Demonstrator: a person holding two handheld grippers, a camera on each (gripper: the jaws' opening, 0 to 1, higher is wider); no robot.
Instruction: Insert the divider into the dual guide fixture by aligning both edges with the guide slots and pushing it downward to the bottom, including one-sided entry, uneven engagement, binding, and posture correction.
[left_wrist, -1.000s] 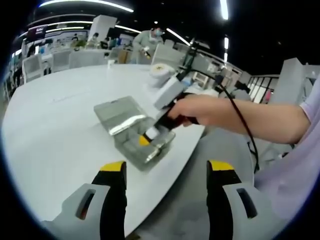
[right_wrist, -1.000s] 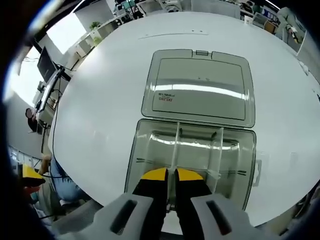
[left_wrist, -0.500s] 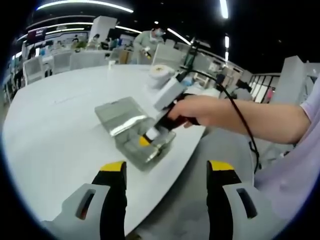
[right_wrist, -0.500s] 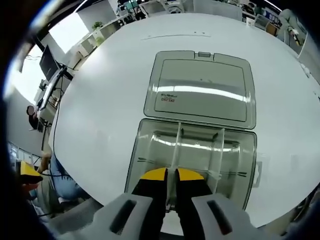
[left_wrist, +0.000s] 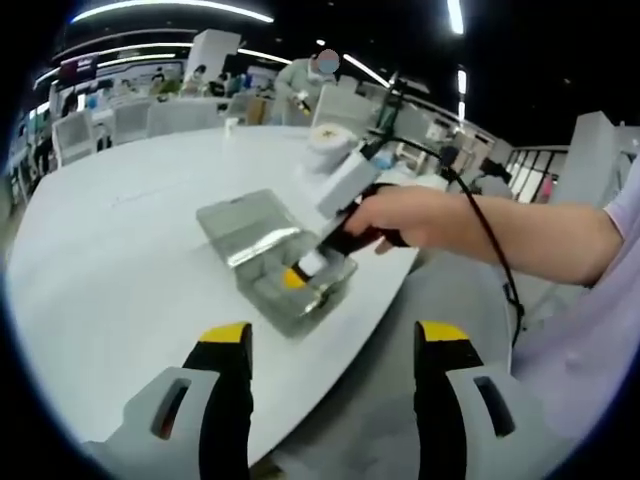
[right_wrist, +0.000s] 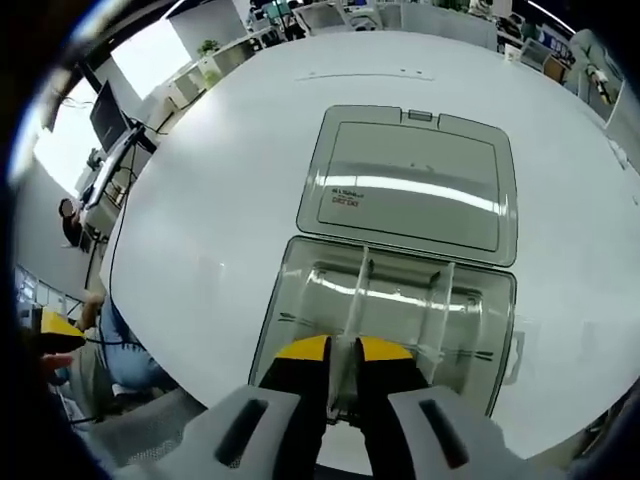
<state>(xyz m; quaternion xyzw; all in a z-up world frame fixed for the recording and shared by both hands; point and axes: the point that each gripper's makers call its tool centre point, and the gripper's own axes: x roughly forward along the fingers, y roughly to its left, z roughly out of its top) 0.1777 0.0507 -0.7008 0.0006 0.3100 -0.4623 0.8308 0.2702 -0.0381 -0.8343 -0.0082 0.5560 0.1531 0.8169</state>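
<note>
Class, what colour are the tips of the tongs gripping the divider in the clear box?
Yellow tips on black, best seen in the right gripper view: right tongs.

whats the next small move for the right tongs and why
Probably press straight down a little more: the right tongs are shut on the clear divider, which stands upright inside the open box, while the left tongs hang open, off the table.
</note>
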